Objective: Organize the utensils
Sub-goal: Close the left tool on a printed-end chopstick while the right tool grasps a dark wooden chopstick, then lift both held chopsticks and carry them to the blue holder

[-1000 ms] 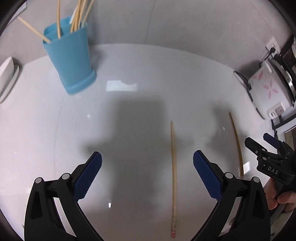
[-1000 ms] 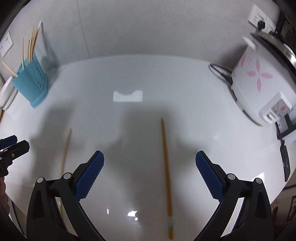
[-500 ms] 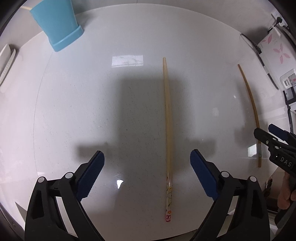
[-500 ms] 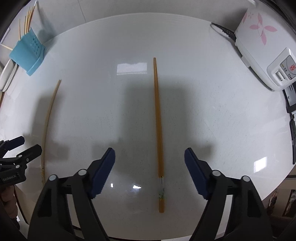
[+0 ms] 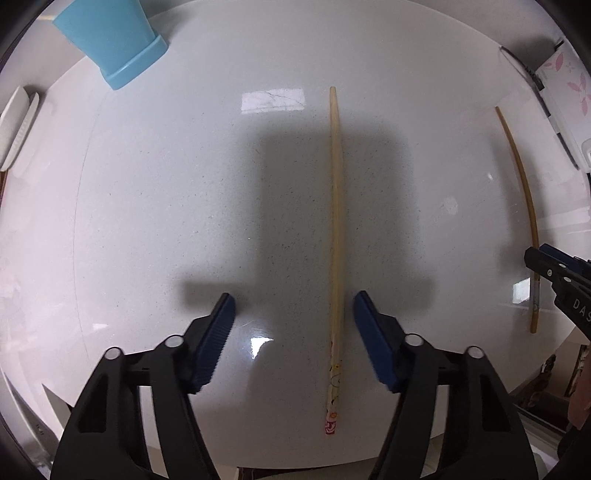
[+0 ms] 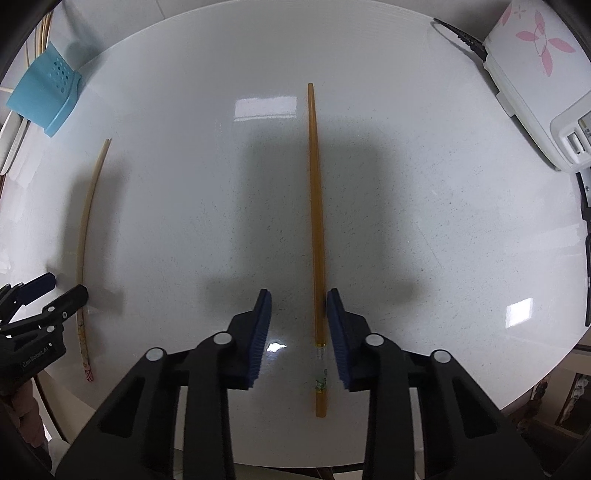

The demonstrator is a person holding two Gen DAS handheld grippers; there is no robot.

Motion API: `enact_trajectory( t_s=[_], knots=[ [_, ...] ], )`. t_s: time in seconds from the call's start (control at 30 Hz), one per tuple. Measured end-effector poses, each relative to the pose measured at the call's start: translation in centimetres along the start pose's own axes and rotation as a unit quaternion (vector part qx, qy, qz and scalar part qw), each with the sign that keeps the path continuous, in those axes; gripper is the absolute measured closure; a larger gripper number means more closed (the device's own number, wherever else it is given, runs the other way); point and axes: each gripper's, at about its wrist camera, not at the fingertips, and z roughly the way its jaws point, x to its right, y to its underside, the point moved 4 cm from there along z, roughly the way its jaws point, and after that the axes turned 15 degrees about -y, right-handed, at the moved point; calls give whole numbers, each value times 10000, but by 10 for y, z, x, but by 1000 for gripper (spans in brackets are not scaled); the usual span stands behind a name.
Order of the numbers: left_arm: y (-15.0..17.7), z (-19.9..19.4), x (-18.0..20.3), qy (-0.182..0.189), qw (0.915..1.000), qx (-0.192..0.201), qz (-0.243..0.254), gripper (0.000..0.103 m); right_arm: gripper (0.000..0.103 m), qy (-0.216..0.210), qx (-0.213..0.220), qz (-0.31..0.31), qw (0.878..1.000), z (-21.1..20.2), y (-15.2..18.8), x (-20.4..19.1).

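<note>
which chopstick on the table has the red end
The paler chopstick, between the left gripper's jaws. The darker amber chopstick has a clear, green-marked band instead.

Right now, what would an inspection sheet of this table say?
Surface: white table, glossy, speckled.
Job's things: pale chopstick and amber chopstick lying flat, apart; blue holder with sticks at the far left.
Clutter: white dish at the left edge.
Grippers: left gripper and right gripper have just been closing, each straddling its chopstick, not clamped.
Cables: black cord into the cooker.
Surroundings: white flowered rice cooker.
</note>
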Motion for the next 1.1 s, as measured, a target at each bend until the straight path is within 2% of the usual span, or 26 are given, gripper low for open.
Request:
enact_trajectory(
  t_s=[0.07, 0.13, 0.17, 0.23, 0.63, 1.1],
  knots=[
    [-2, -1, 1, -37, 10000, -40, 1, 53, 85, 21, -37, 3, 10000, 2, -2, 0],
    [-5, -3, 4, -52, 10000, -49, 42, 70, 89, 23, -40, 12, 10000, 4, -6, -1],
    [-5, -4, 6, -54, 9999, -72, 87, 73, 90, 24, -52, -4, 10000, 4, -7, -2],
    [-6, -5, 11, -77, 9998, -87, 144, 96, 94, 27, -70, -10, 10000, 6, -8, -3],
    [5, -7, 10, 217, 9997, -127, 16, 97, 97, -158, -65, 202, 9997, 6, -14, -4],
    [7, -30, -8, 361, 9990, 242, -94, 97, 97, -263, 334, 25, 9991, -16, -25, -26]
  ],
)
